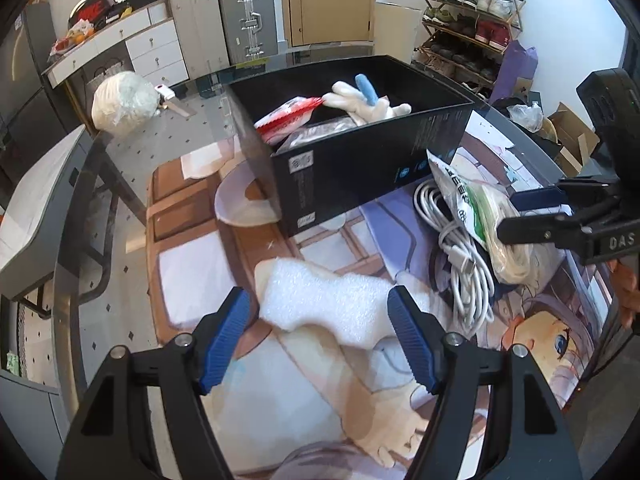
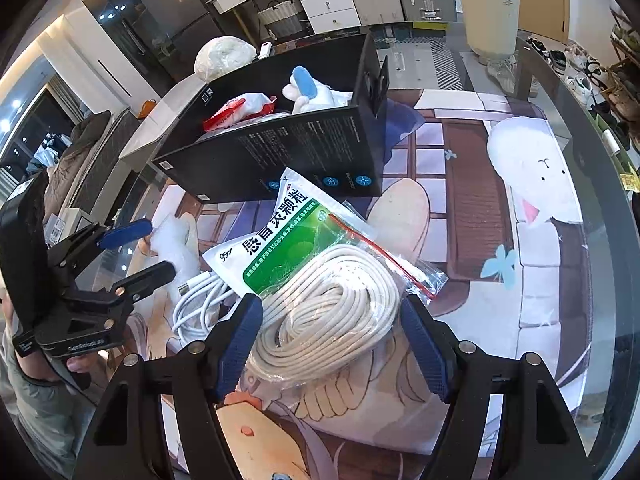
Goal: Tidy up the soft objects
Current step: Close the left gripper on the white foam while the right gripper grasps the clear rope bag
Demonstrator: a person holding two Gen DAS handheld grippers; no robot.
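Two handheld grippers are working over a printed table mat [image 1: 192,264] beside a black box [image 1: 360,168] already holding a plush toy [image 1: 360,100] and a red-and-white packet [image 1: 288,118]. The left gripper [image 1: 320,336] is straddling a white foam piece [image 1: 324,300] lying on the mat, its blue pads apart and seemingly not yet pressing. The right gripper [image 2: 332,344] is standing open around a bagged coil of pale cord [image 2: 332,320], the clear bag sitting just beside a green-and-white sachet [image 2: 280,240] and a loose white cable [image 2: 196,304]. The risk here: the slick bag may be slipping or bunching as the pads close, dragging the sachet or snagging the cable beneath. The foam, light and crumpled-looking, may be compressing unevenly and twisting out of the grip.
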